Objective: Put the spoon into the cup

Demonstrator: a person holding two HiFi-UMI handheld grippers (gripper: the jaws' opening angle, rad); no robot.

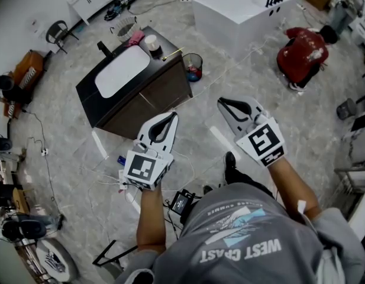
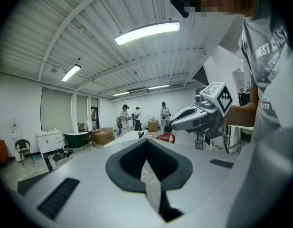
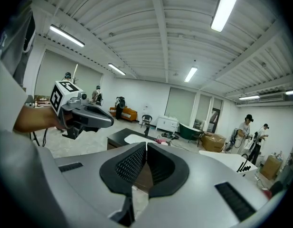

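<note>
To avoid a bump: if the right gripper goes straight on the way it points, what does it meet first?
The right gripper would probably meet the dark sink cabinet first; the depth is unclear.

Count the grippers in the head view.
2. The left gripper hangs above the floor near the dark vanity; the right gripper is to its right. None looks hidden.
</note>
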